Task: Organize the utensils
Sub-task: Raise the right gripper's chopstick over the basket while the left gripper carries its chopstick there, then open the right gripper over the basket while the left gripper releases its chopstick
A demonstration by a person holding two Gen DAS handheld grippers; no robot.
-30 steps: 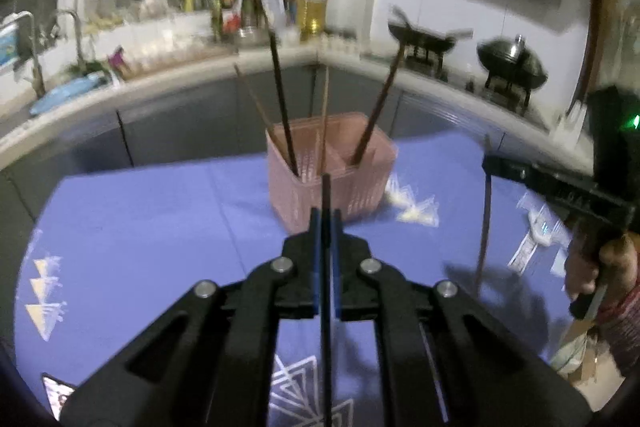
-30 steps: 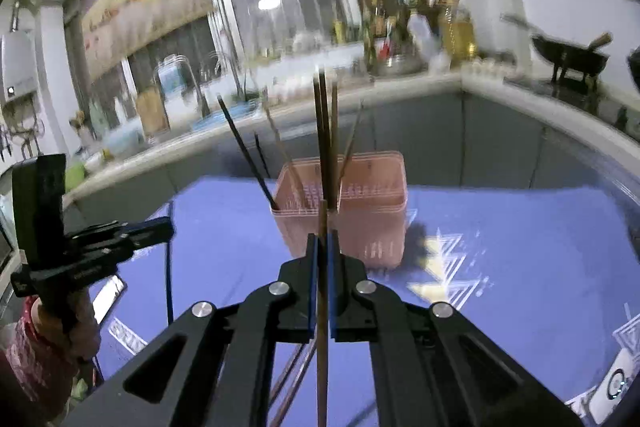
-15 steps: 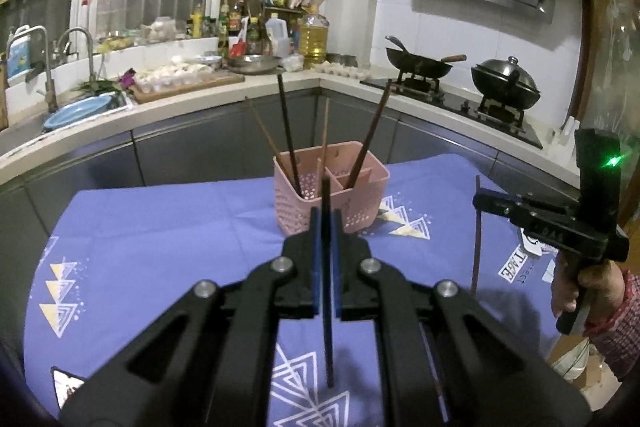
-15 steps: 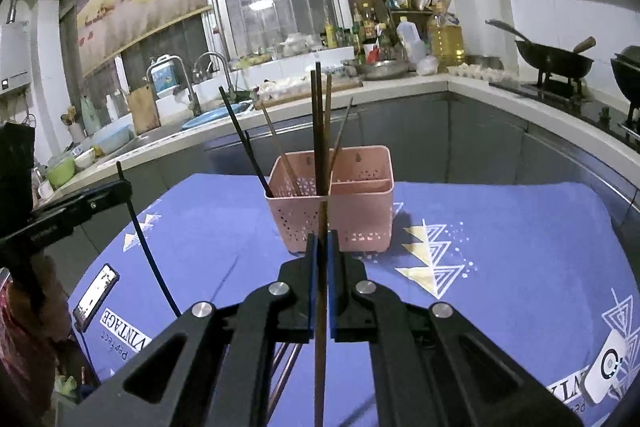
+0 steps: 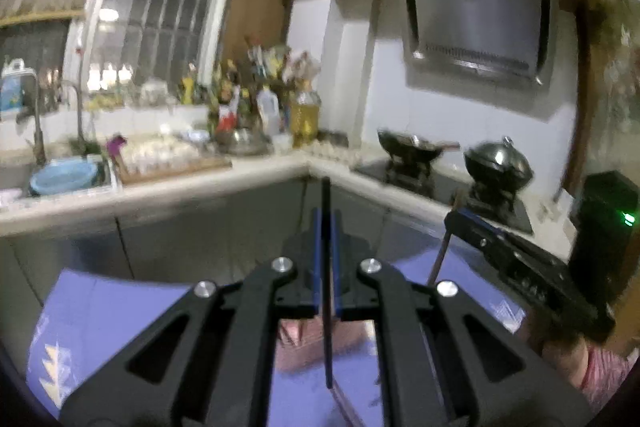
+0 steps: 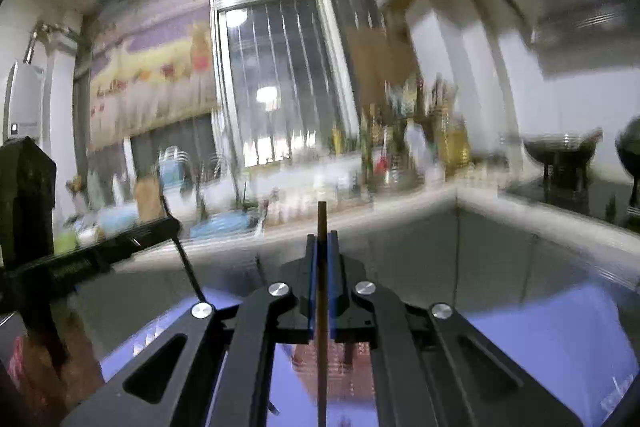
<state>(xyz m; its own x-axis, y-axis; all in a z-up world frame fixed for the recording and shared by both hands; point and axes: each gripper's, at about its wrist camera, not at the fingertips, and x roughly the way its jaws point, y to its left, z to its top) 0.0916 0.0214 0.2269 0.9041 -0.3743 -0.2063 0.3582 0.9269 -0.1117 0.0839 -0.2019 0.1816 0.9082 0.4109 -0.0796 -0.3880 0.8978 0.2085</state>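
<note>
My left gripper (image 5: 326, 227) is shut on a dark chopstick (image 5: 327, 307) that stands upright between its fingers. My right gripper (image 6: 322, 247) is shut on a brown chopstick (image 6: 322, 327), also upright. The pink utensil basket (image 5: 316, 343) shows only as a blurred patch low between the left fingers, close below the gripper; it also shows in the right wrist view (image 6: 348, 371). The right gripper appears in the left wrist view (image 5: 452, 219) holding its brown chopstick (image 5: 438, 255). The left gripper appears in the right wrist view (image 6: 170, 225) with its dark chopstick (image 6: 188, 263).
The basket stands on a table with a purple cloth (image 5: 120, 315). Behind it runs a kitchen counter (image 5: 180, 187) with a sink, bottles (image 5: 304, 115) and a stove with a wok (image 5: 416, 147) and a pot (image 5: 498, 165). Both views are blurred.
Both grippers have risen and tilted up over the basket. The basket has dropped to the bottom of both views and looks much closer. Each gripper still holds its chopstick.
</note>
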